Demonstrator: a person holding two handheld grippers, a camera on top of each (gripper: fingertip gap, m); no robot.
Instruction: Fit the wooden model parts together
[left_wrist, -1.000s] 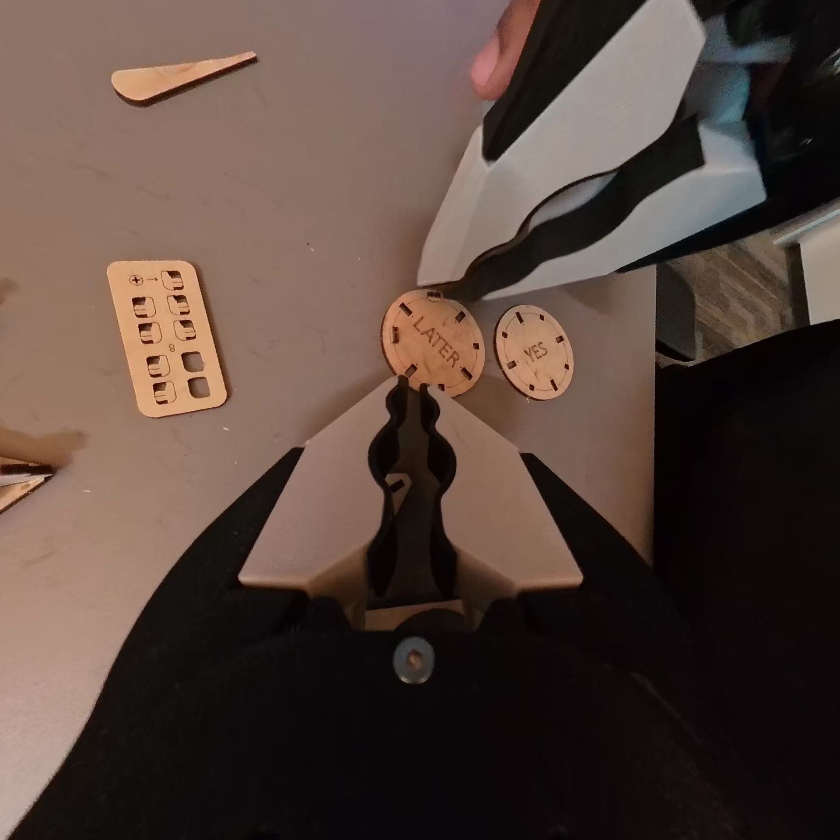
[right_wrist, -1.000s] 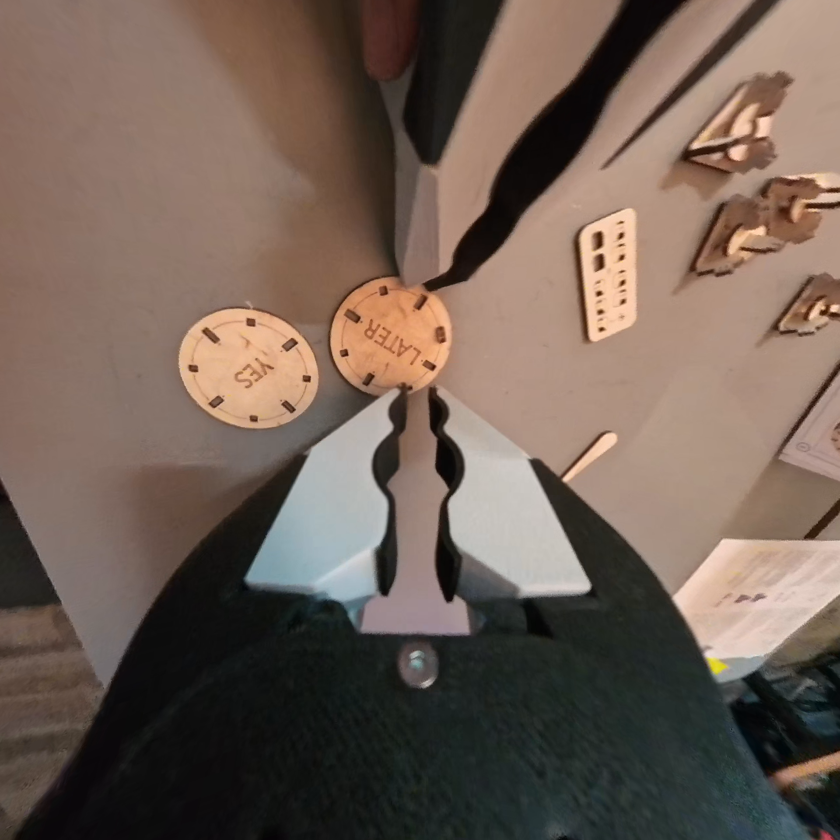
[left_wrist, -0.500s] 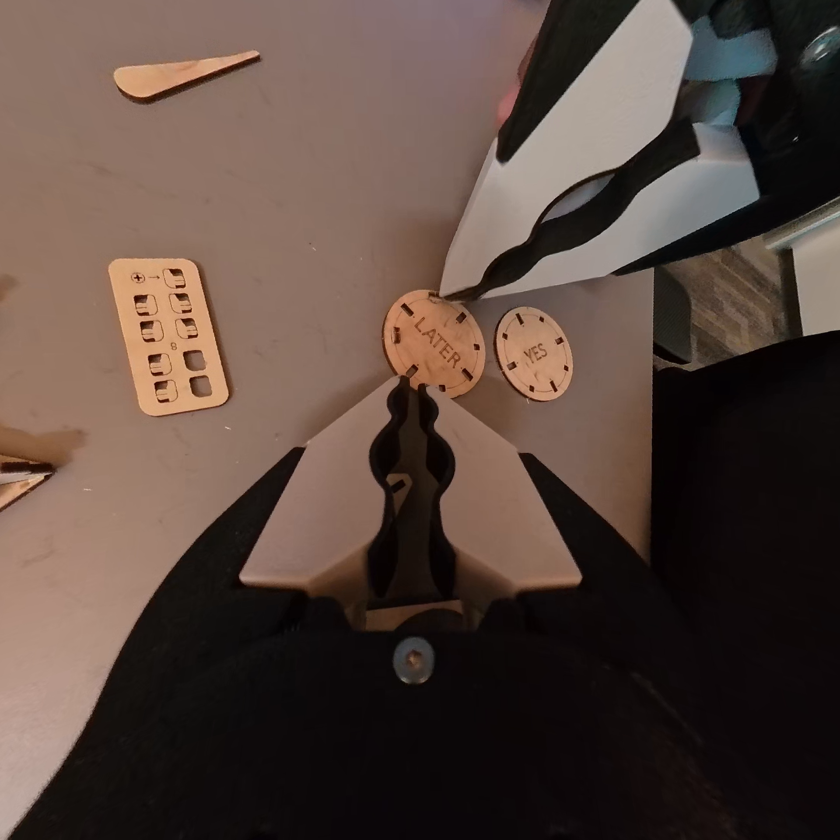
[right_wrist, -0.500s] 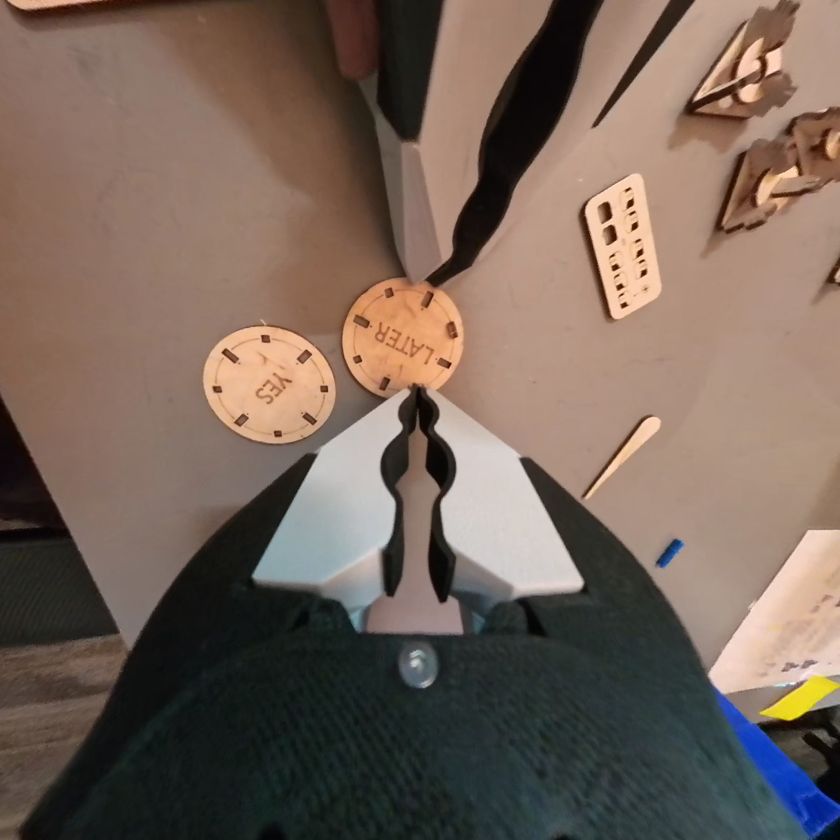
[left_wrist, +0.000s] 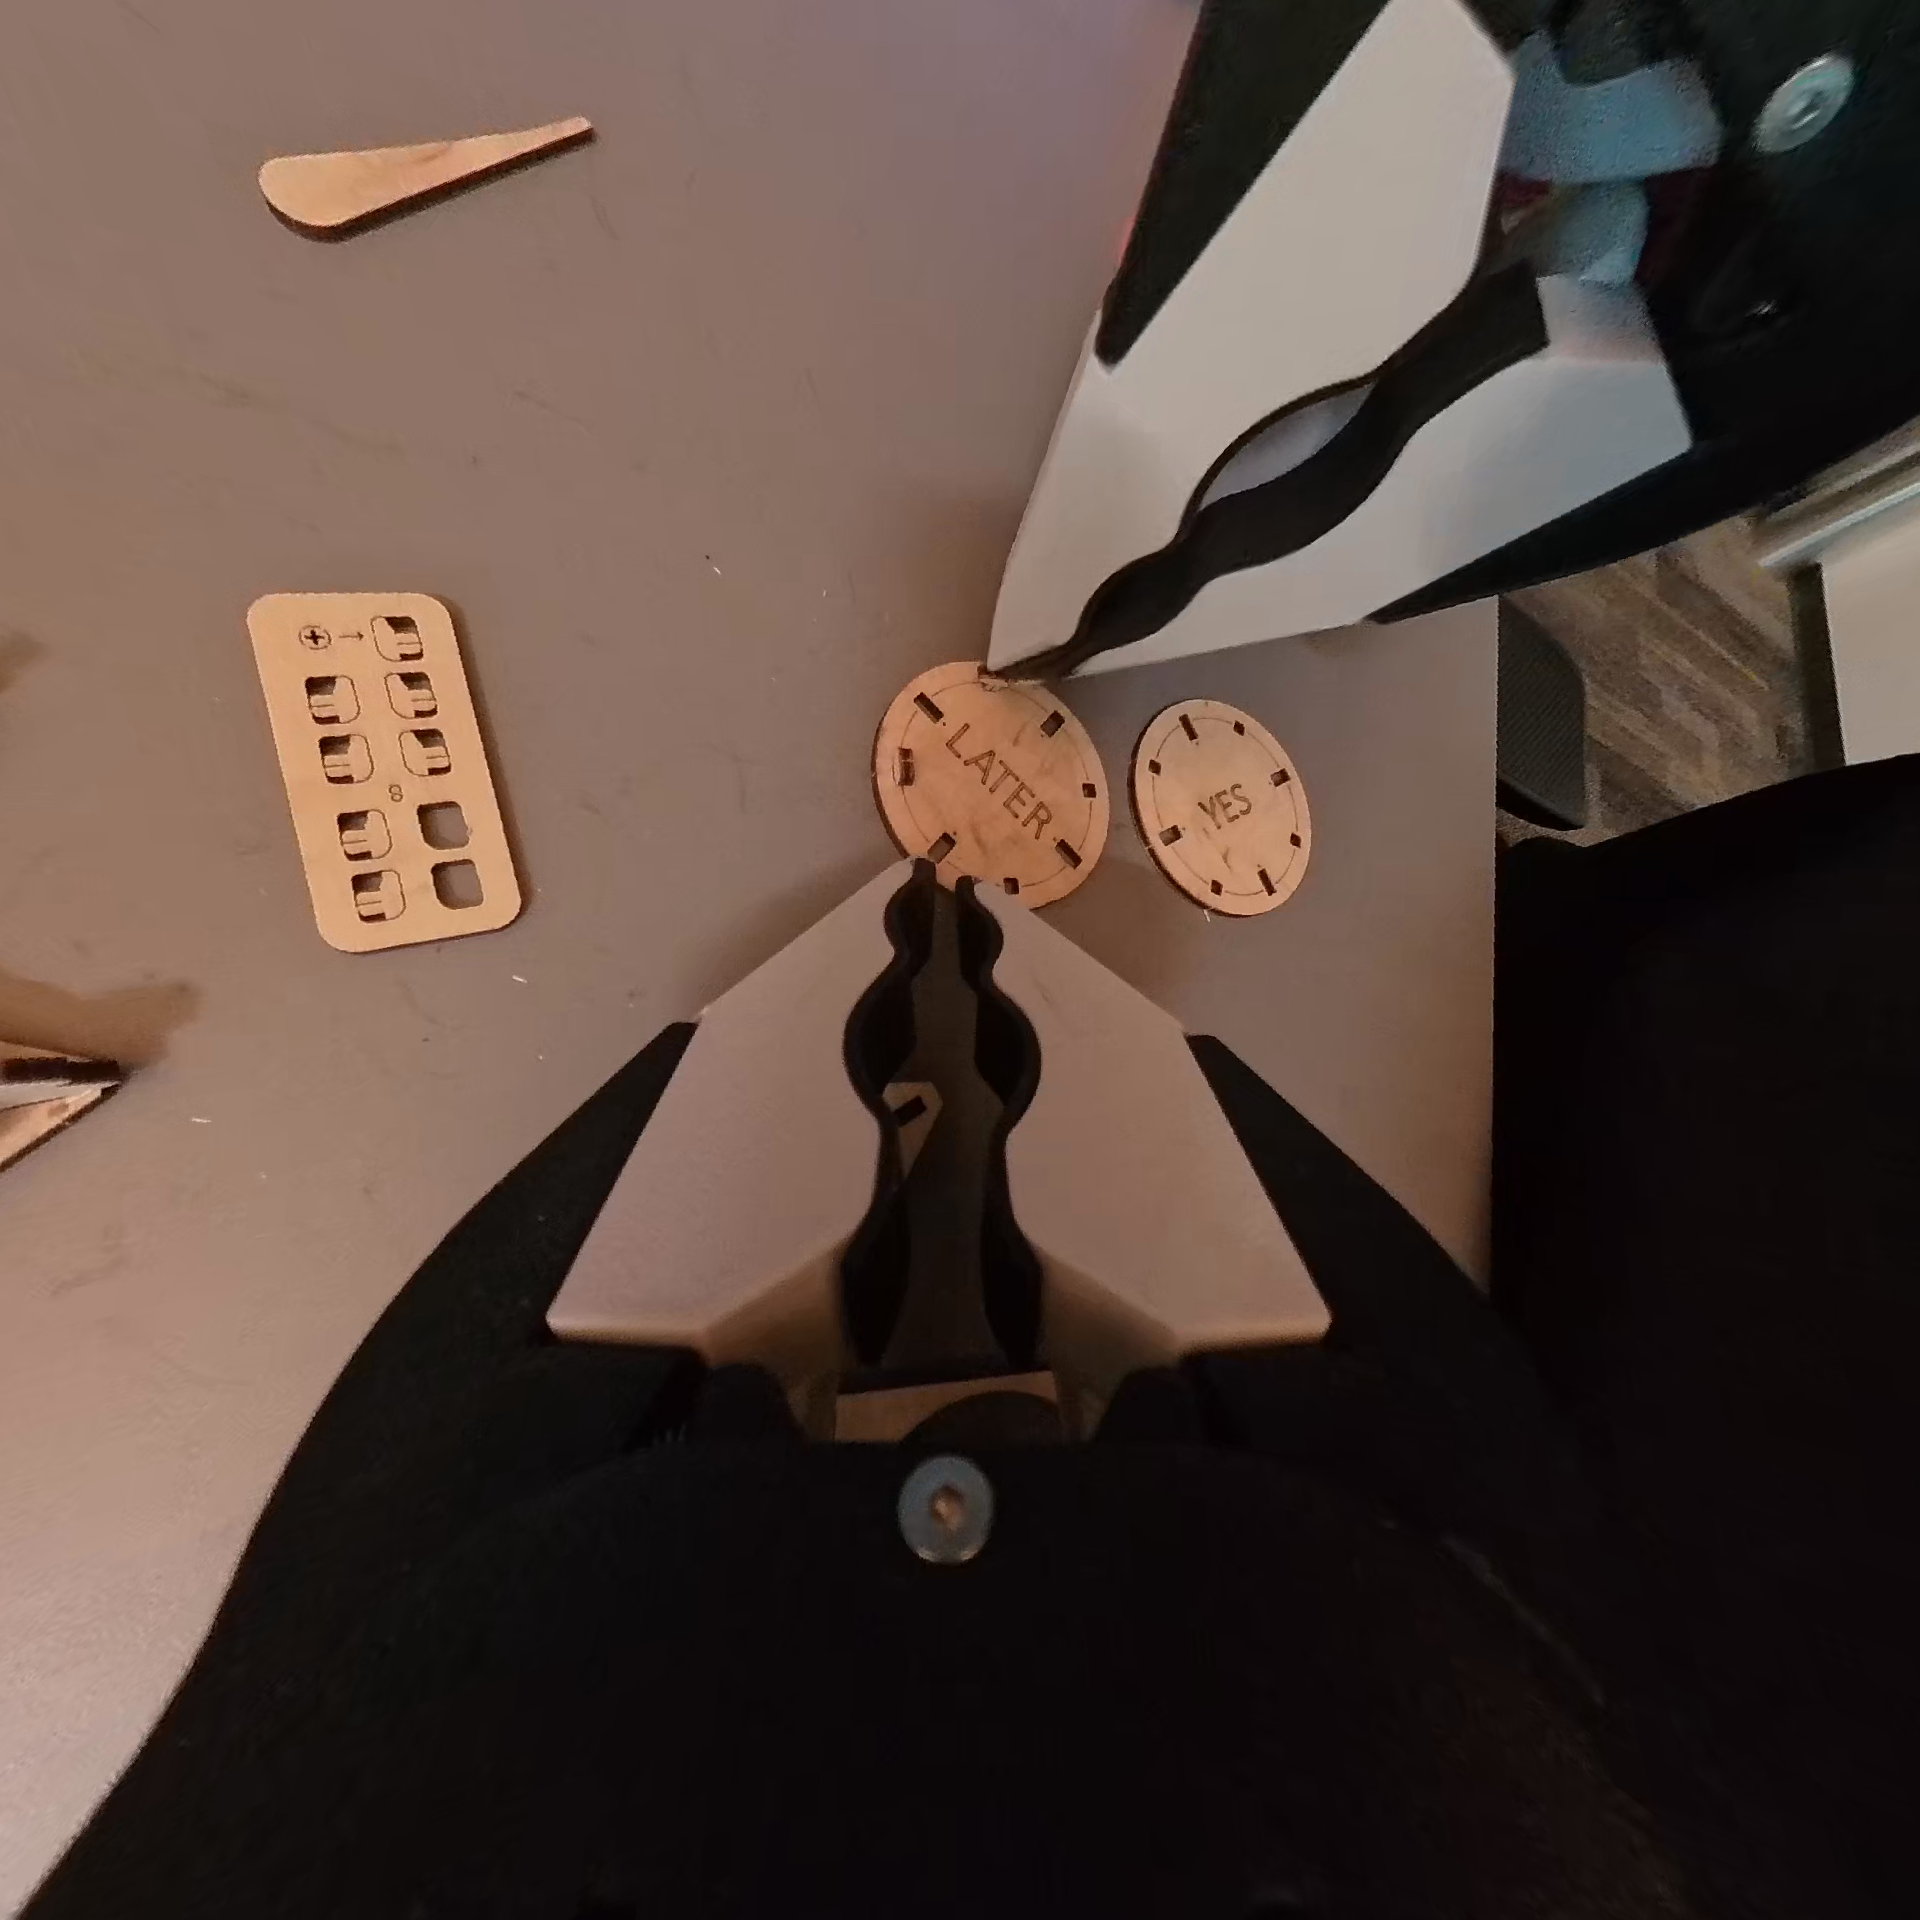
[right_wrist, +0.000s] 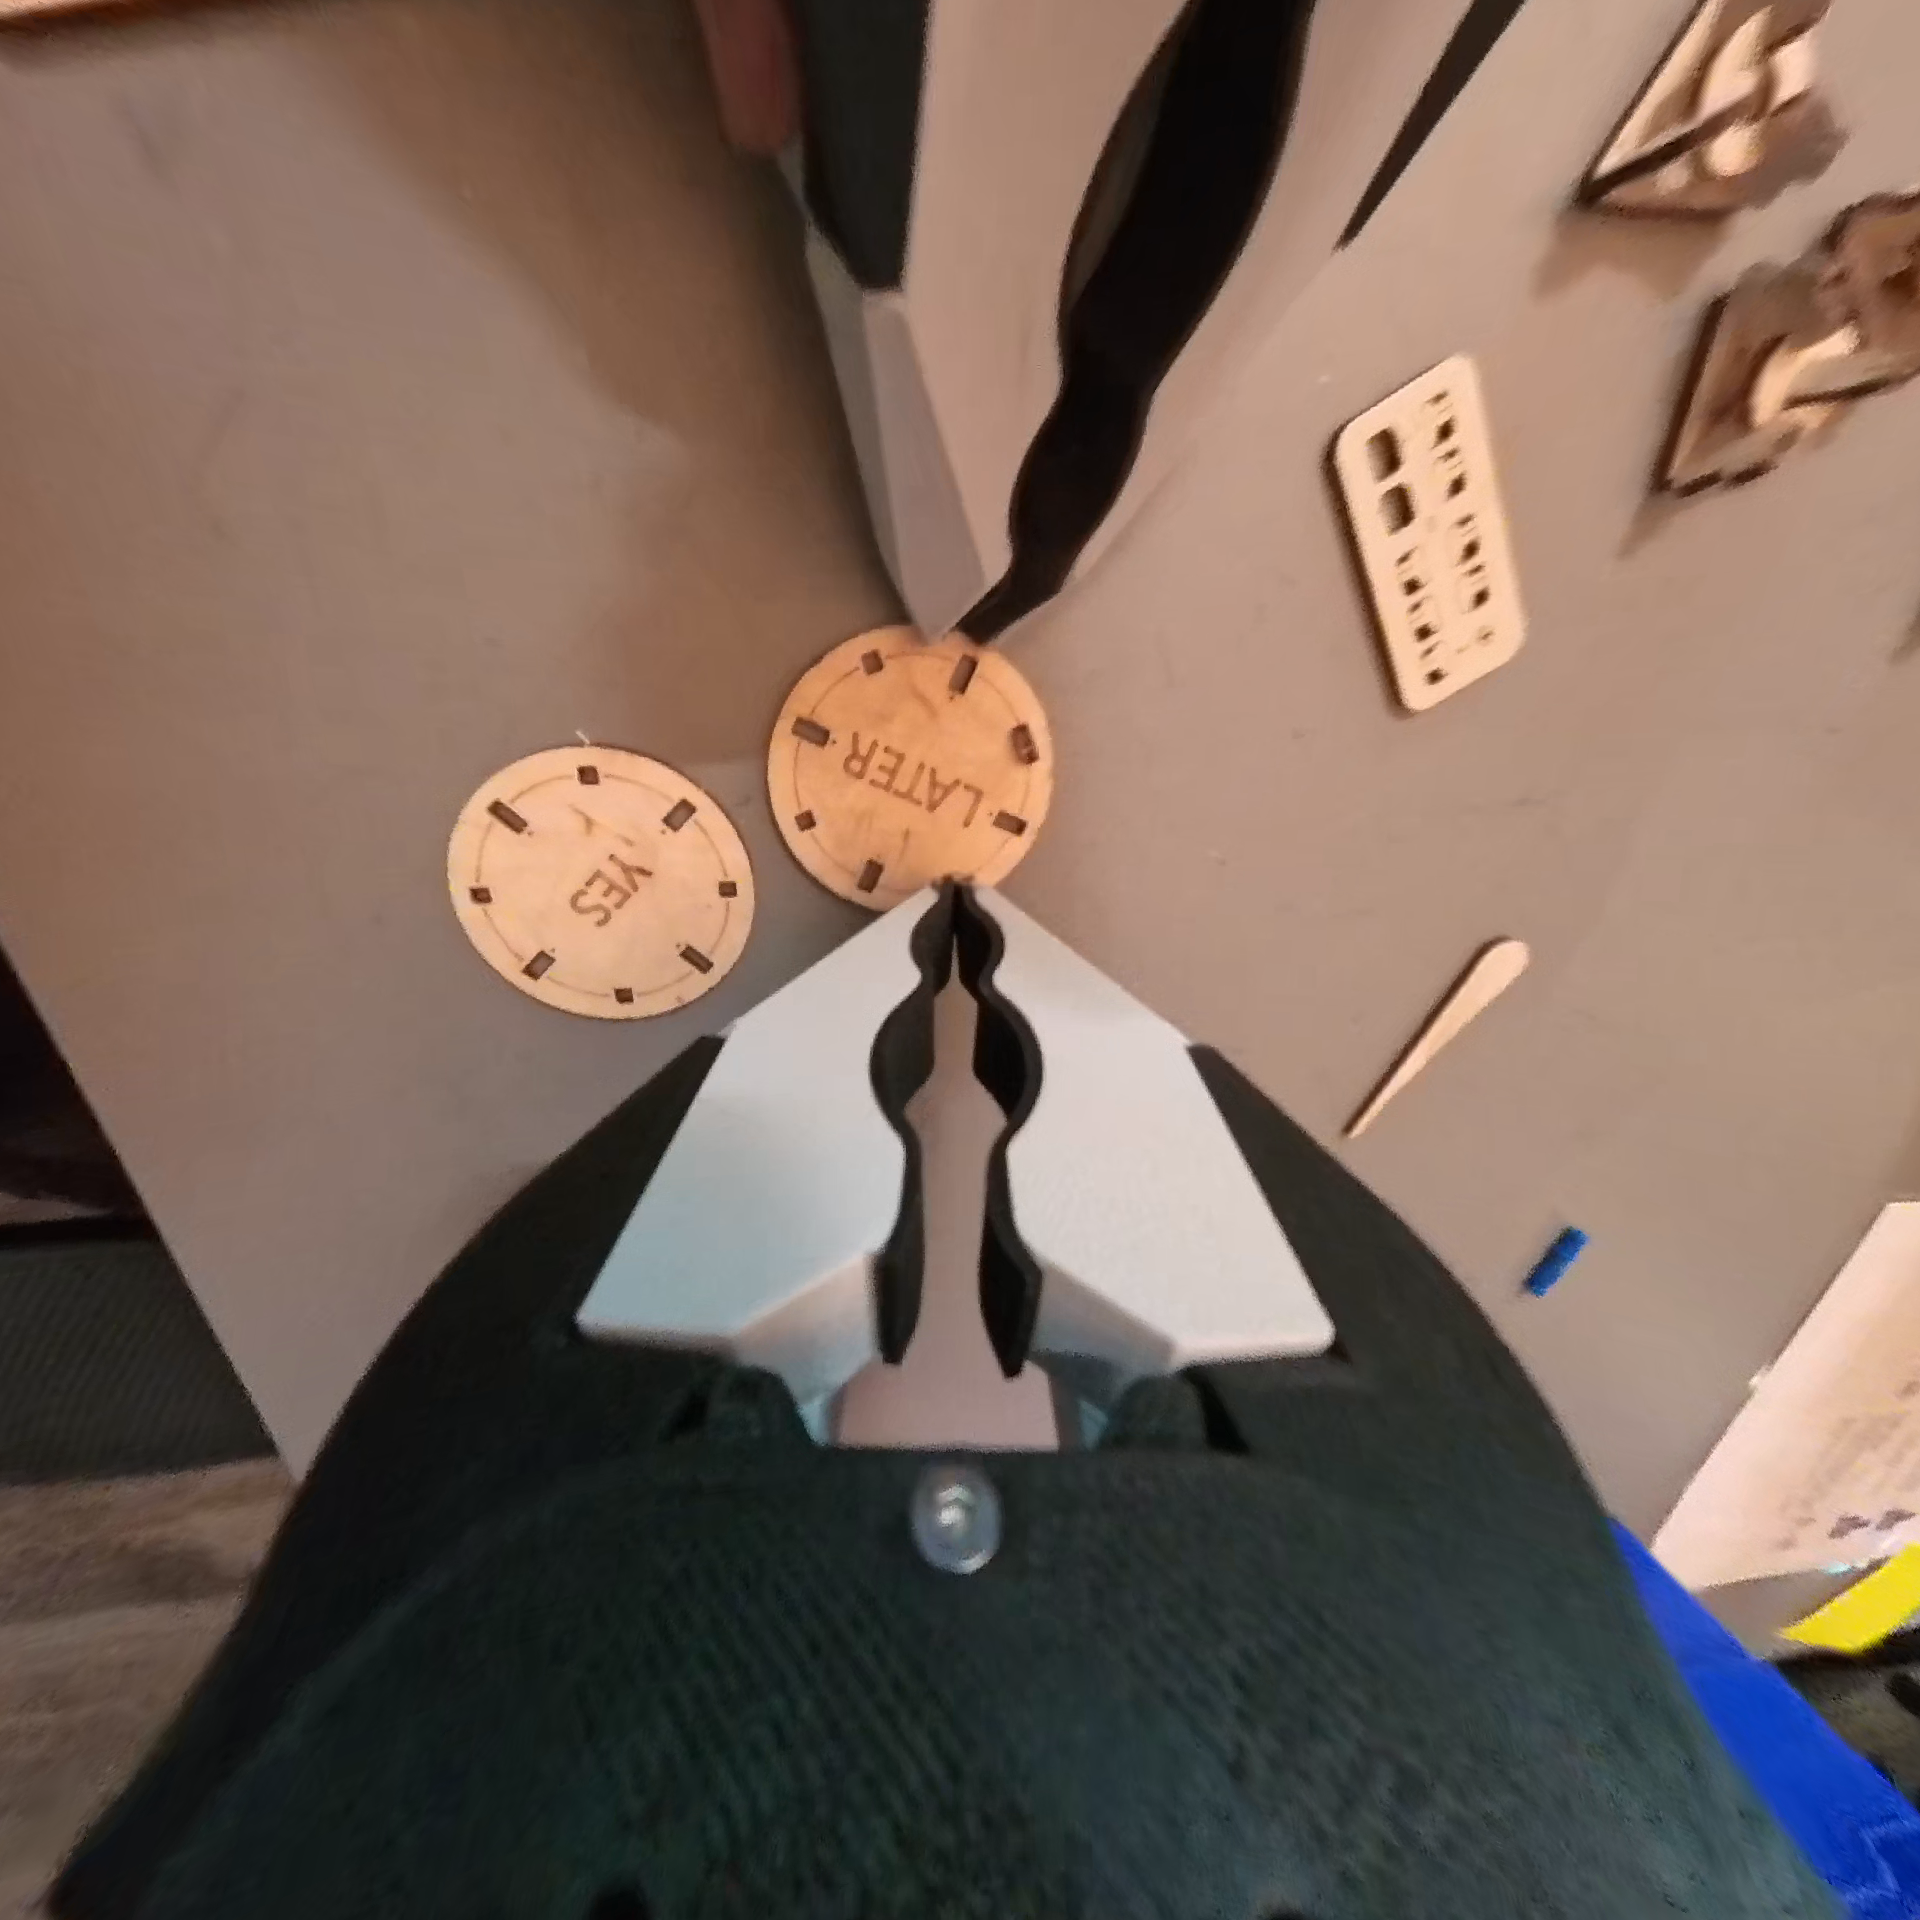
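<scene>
A round wooden disc (left_wrist: 987, 795) with slots near its rim lies on the grey table (left_wrist: 675, 468); it also shows in the right wrist view (right_wrist: 909, 769). My left gripper (left_wrist: 942, 881) is closed to a thin slit, and its tips touch the disc's near rim. It shows from the far side in the right wrist view (right_wrist: 961, 623). My right gripper (right_wrist: 951, 885) is shut, pads touching each other, with its tip against the opposite rim. It shows in the left wrist view (left_wrist: 1013, 670). A second slotted disc (left_wrist: 1221, 810) lies flat beside the first and apart from both grippers.
A wooden card (left_wrist: 382, 769) with small cut-out pieces and a teardrop-shaped wooden stick (left_wrist: 416, 171) lie to the left. Several assembled wooden parts (right_wrist: 1797, 374) sit beyond the card. The table edge (left_wrist: 1496, 935) runs close to the second disc. A paper sheet (right_wrist: 1808, 1392) lies nearby. The grippers' ends are close to 4 centimetres from one another. My left tips are roughly 9 centimetres from the wooden card (left_wrist: 382, 769). The right camera catches it too, in the right wrist view (right_wrist: 1435, 543).
The right gripper's pads closed from a small gap to touching, at the disc's rim, with nothing seen between them. The left gripper has stayed put against the disc.
</scene>
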